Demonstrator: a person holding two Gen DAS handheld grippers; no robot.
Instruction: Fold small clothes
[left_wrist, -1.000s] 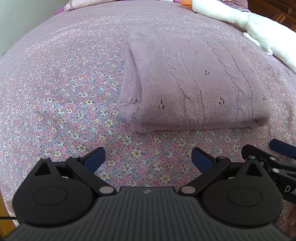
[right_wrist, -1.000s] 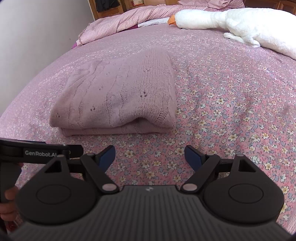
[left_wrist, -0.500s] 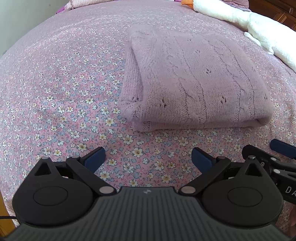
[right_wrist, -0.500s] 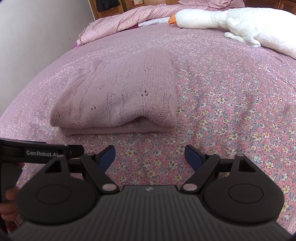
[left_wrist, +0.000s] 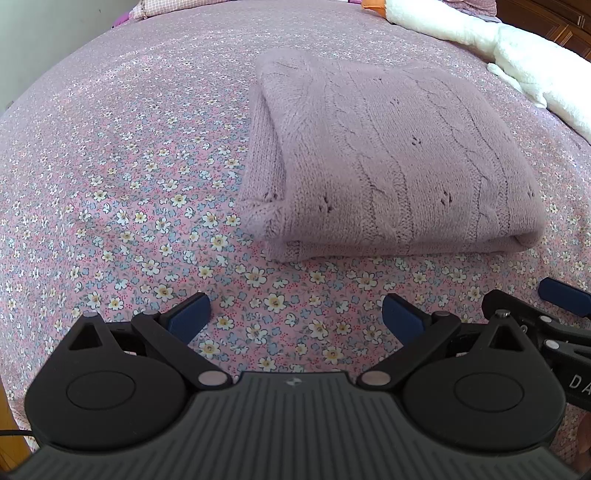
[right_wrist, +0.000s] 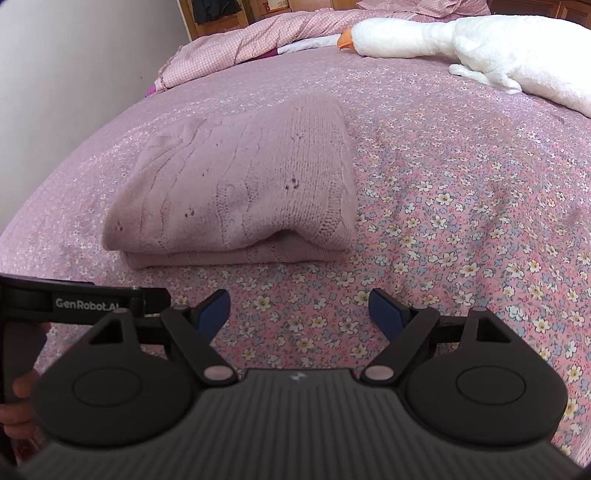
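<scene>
The left gripper (left_wrist: 295, 317) is held with its blue-tipped fingers (left_wrist: 190, 317) spread wide apart, nothing between them, above the floral bedspread (left_wrist: 129, 177). The right gripper (right_wrist: 299, 312) is likewise held wide apart and empty, just beside the left one; its fingertip (left_wrist: 563, 295) is seen at the right edge of the left wrist view. The folded mauve knitted sweater (left_wrist: 388, 162) is laid flat on the bedspread, ahead of both grippers and apart from them, touched by neither. Its layers are stacked, with a cable pattern on top. Farther back, a white plush goose (right_wrist: 461, 40) is stretched across the bed, and a pink checked quilt (right_wrist: 236, 44) is bunched near the wall.
</scene>
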